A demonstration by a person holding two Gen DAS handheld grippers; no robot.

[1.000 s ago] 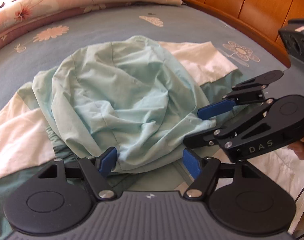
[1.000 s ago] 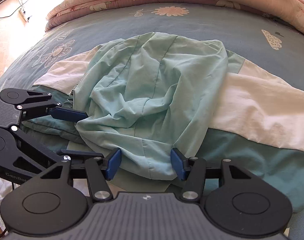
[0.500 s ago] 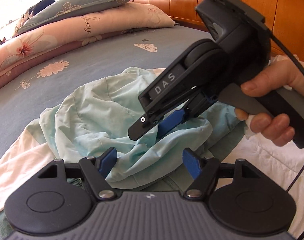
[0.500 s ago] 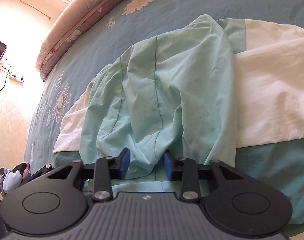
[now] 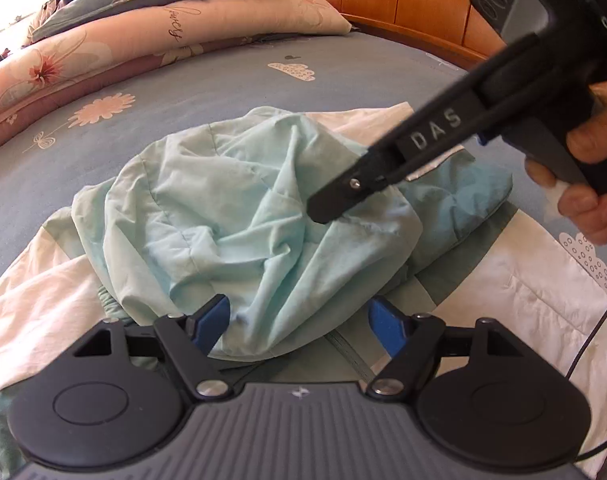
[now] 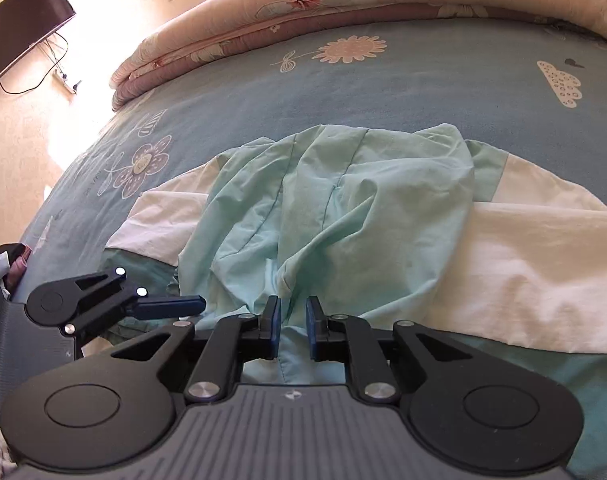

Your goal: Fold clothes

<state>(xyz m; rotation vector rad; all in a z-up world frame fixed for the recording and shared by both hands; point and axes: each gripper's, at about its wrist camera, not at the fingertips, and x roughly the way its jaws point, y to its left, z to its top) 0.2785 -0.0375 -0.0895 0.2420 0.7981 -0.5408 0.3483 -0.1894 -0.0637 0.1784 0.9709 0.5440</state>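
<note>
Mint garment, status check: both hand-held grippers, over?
Right hand-held gripper pinching mint garment. Left hand-held gripper opening, pads straddling the hem, no grip. Garment bunched on the bed; nothing blocking.

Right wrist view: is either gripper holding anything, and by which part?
The right gripper is shut on a raised fold at the near edge of the crumpled mint-green cotton garment. The left gripper is opening, its fingers straddling the cloth, gripping nothing.
</note>
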